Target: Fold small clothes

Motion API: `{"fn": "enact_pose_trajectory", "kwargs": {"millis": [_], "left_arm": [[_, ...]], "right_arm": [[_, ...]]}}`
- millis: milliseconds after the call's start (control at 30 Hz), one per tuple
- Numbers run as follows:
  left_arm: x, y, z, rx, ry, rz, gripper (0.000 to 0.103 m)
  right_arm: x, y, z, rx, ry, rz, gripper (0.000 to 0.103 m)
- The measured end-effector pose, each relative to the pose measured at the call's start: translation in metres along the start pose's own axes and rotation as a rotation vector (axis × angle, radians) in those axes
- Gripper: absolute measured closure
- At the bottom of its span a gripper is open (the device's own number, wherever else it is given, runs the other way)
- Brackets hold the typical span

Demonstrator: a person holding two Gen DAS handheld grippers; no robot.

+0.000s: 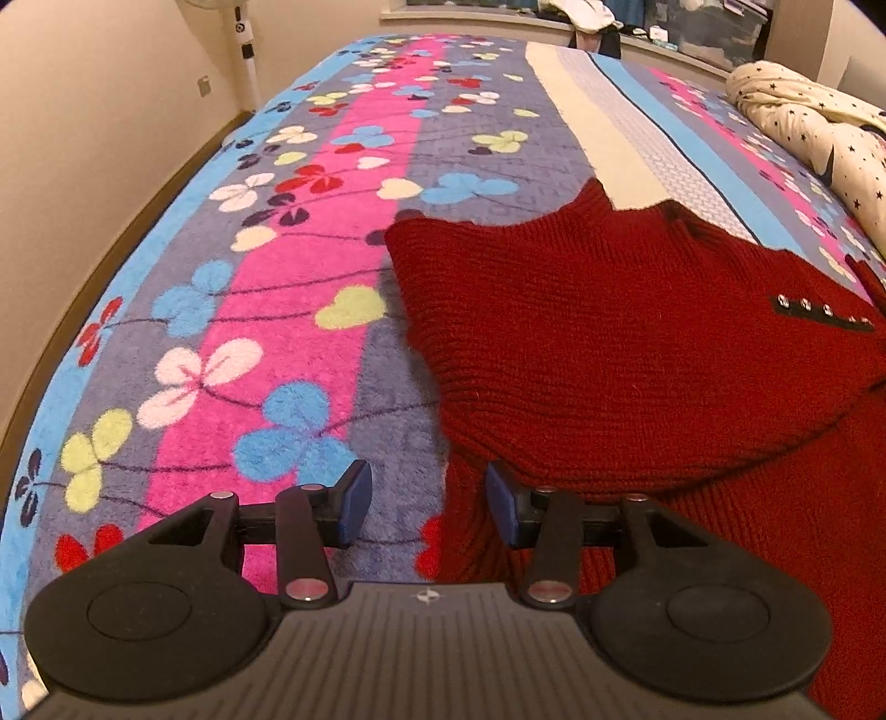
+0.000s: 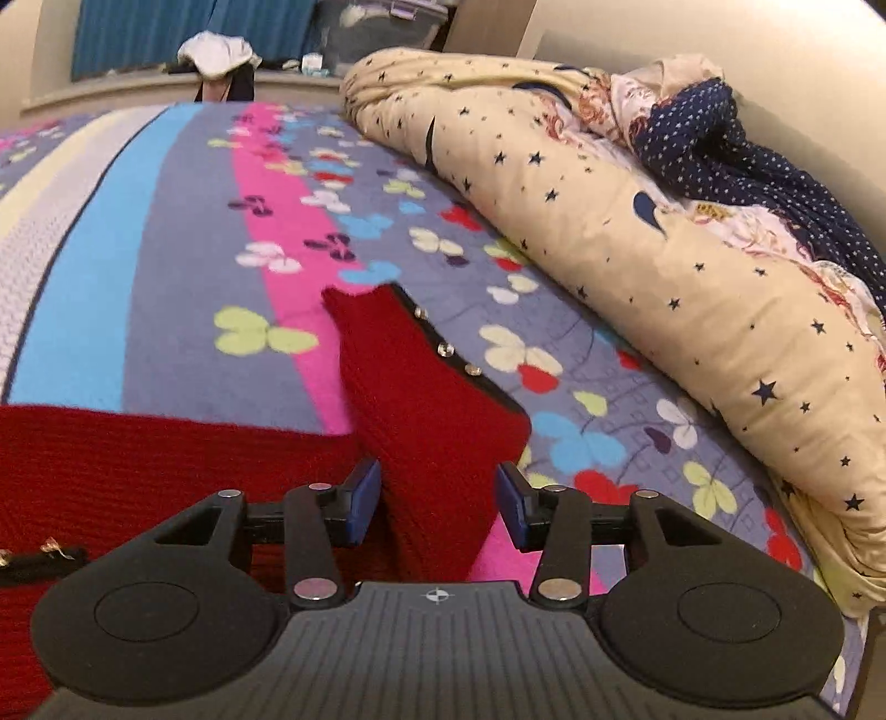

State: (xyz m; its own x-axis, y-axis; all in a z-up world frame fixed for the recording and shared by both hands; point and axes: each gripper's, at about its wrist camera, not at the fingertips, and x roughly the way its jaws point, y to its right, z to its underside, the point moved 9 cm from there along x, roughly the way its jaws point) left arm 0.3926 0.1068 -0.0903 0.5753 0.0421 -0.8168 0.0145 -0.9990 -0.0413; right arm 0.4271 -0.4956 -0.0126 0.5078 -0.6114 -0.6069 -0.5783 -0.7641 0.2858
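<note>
A red knitted sweater (image 1: 609, 332) lies on the flowered bedspread (image 1: 266, 310), one part folded over its body, with a black studded strip (image 1: 819, 315) near the right. My left gripper (image 1: 427, 501) hangs open over the sweater's left edge, its blue pads apart and pressing on nothing. In the right wrist view a red sleeve (image 2: 421, 399) with a studded black trim (image 2: 443, 349) runs away from me across the bedspread (image 2: 183, 266). My right gripper (image 2: 437, 498) stands open astride the sleeve's near end. The sweater's body (image 2: 138, 459) fills the lower left.
A rolled cream duvet with dark stars (image 2: 637, 249) lies along the bed's right side, also seen in the left wrist view (image 1: 819, 127). A sill with loose clothes (image 2: 216, 52) runs behind the bed. A fan stand (image 1: 243, 50) and the wall border the bed's left edge.
</note>
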Motion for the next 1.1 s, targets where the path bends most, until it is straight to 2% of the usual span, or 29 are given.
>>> {"fn": "enact_pose_trajectory", "kwargs": {"millis": [233, 300, 333, 433, 567, 667, 767, 833, 867, 900, 933, 1000, 1033, 1067, 1100], "left_arm": [[-0.002, 0.002, -0.002, 0.022, 0.016, -0.018, 0.052], [-0.002, 0.002, -0.002, 0.024, 0.018, -0.017, 0.052], [-0.002, 0.001, -0.002, 0.023, 0.017, -0.016, 0.052], [-0.002, 0.001, -0.002, 0.022, 0.017, -0.016, 0.052], [-0.001, 0.001, -0.002, 0.019, 0.015, -0.015, 0.052], [-0.001, 0.002, -0.003, 0.019, 0.016, -0.014, 0.052], [-0.001, 0.002, -0.003, 0.023, 0.017, -0.016, 0.052], [-0.001, 0.002, -0.003, 0.023, 0.017, -0.017, 0.052], [-0.001, 0.002, -0.003, 0.022, 0.017, -0.017, 0.052], [-0.001, 0.002, -0.003, 0.022, 0.017, -0.018, 0.052], [-0.001, 0.002, -0.003, 0.022, 0.017, -0.018, 0.052], [-0.001, 0.002, -0.003, 0.023, 0.017, -0.017, 0.052], [-0.001, 0.002, -0.003, 0.025, 0.016, -0.018, 0.052], [-0.001, 0.002, -0.003, 0.026, 0.016, -0.017, 0.052], [-0.001, 0.002, -0.003, 0.025, 0.016, -0.016, 0.052]], "right_arm": [[0.006, 0.002, 0.003, 0.0, -0.022, 0.014, 0.055], [0.007, 0.005, 0.004, 0.026, -0.032, -0.005, 0.071], [0.007, 0.004, 0.004, 0.042, -0.039, -0.025, 0.088], [-0.003, 0.003, -0.003, 0.073, 0.004, -0.047, 0.092], [-0.033, -0.006, -0.025, 0.12, 0.133, -0.15, 0.092], [-0.075, -0.025, -0.043, 0.157, 0.246, -0.306, 0.092], [-0.137, -0.058, -0.056, 0.167, 0.375, -0.534, 0.092], [-0.183, -0.089, -0.055, 0.089, 0.452, -0.72, 0.092], [-0.202, -0.107, -0.05, 0.025, 0.464, -0.815, 0.092], [-0.223, -0.129, -0.038, -0.067, 0.471, -0.916, 0.092], [-0.235, -0.144, -0.028, -0.139, 0.468, -0.975, 0.092], [-0.249, -0.177, 0.002, -0.318, 0.394, -1.096, 0.091], [-0.25, -0.19, 0.018, -0.407, 0.352, -1.129, 0.091], [-0.246, -0.2, 0.033, -0.489, 0.313, -1.125, 0.091], [-0.235, -0.209, 0.046, -0.559, 0.263, -1.085, 0.091]]}}
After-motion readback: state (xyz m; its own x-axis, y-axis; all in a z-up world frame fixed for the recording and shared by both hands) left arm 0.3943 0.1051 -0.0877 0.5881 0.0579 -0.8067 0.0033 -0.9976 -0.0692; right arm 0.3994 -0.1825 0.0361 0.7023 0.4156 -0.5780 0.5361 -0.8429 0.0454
